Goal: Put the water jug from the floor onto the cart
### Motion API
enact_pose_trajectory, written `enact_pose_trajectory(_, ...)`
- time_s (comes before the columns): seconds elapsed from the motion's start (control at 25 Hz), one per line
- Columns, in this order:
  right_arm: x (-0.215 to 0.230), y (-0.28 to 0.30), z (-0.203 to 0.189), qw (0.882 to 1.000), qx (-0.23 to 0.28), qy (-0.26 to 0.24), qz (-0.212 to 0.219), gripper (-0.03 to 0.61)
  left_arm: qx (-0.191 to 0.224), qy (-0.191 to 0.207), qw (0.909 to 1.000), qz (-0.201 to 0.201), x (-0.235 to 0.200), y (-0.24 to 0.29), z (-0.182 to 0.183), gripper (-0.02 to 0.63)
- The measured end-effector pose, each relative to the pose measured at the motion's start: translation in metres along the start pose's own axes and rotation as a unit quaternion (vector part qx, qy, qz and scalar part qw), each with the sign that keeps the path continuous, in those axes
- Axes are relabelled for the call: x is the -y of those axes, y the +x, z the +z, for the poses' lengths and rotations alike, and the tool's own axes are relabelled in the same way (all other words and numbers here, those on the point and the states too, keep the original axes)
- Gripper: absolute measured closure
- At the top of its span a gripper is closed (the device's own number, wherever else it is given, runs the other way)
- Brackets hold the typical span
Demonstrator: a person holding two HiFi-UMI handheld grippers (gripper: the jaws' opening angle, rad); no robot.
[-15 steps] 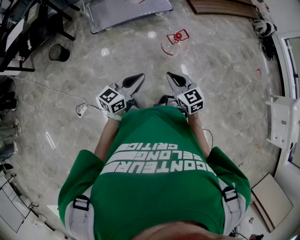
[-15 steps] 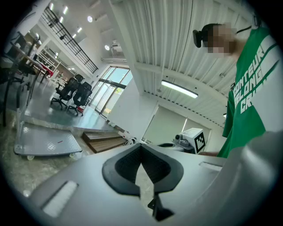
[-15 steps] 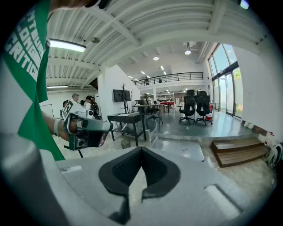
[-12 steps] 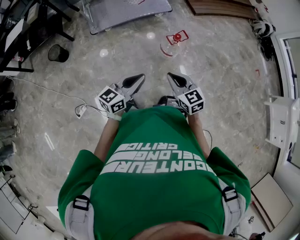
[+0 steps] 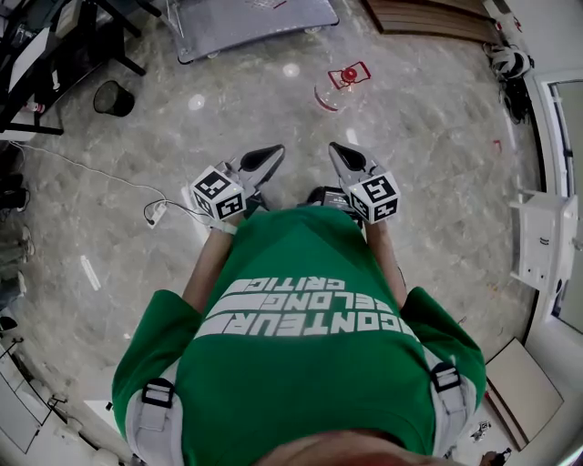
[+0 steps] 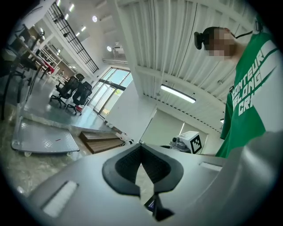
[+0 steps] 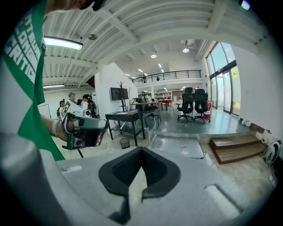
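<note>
The water jug (image 5: pixel 338 86), clear with a red cap and handle, stands on the marble floor ahead of me. The cart (image 5: pixel 244 22), a low grey platform trolley, sits beyond it at the top of the head view and also shows as the grey cart (image 6: pixel 43 140) and the cart (image 7: pixel 177 146) in the two gripper views. My left gripper (image 5: pixel 273 152) and right gripper (image 5: pixel 333 147) are held side by side in front of my chest, well short of the jug. Both are shut and empty: left gripper (image 6: pixel 141 145), right gripper (image 7: pixel 140 148). Neither gripper view shows the jug.
A black bin (image 5: pixel 113 98) stands at the left near dark desks (image 5: pixel 55 45). A white cable with a plug (image 5: pixel 155 215) lies on the floor by my left side. Wooden steps (image 5: pixel 437 13) lie at the top right, and white furniture (image 5: pixel 542 241) lines the right edge.
</note>
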State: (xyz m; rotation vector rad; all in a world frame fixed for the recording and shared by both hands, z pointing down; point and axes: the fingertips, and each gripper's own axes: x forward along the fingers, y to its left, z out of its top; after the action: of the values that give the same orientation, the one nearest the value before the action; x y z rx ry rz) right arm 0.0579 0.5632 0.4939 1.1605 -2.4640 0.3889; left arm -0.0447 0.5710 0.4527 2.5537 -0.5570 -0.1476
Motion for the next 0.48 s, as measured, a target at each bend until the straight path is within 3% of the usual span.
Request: enact_pose_trajectory(0.48, -0.056, 0.026, 0.002, 1.0, -0.003, 0.003, 0.007, 0.586, 0.007, -0.014, 0.9996, 0.023, -0.013, -0.075, -0.003, 0.604)
